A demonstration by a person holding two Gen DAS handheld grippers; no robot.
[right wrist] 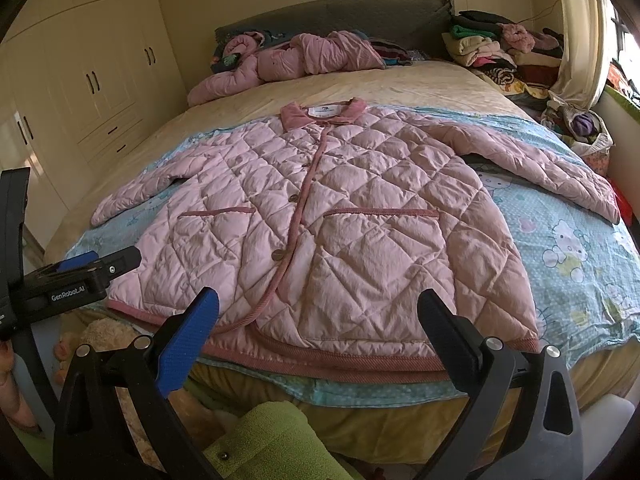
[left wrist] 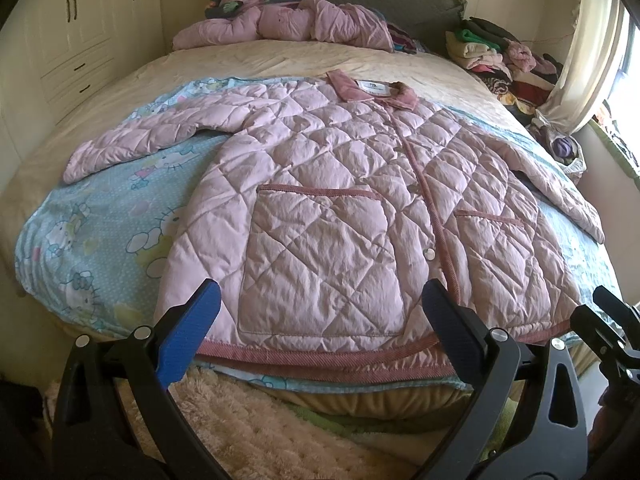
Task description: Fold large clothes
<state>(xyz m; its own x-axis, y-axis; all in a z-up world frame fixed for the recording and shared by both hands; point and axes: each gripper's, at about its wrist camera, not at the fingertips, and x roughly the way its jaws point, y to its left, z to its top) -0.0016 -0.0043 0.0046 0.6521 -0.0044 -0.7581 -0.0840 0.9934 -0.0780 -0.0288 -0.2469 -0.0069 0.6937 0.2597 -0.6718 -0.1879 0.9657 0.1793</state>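
A pink quilted jacket (left wrist: 328,200) (right wrist: 320,216) lies flat and buttoned on the bed, collar at the far end, both sleeves spread out to the sides, hem at the near edge. My left gripper (left wrist: 320,304) hovers open just in front of the hem, over the left pocket, holding nothing. My right gripper (right wrist: 318,304) is open too, above the hem near the jacket's middle and right pocket. In the right wrist view the left gripper (right wrist: 100,264) shows at the left by the hem corner. The right gripper (left wrist: 600,320) appears at the right edge of the left wrist view.
A blue cartoon-print sheet (left wrist: 100,216) (right wrist: 568,248) lies under the jacket on a beige bedspread (right wrist: 400,80). A crumpled pink garment (left wrist: 288,24) sits by the headboard. A clothes pile (right wrist: 504,52) fills the far right corner. Wardrobes (right wrist: 92,80) stand left; a fluffy rug (left wrist: 248,420) lies below.
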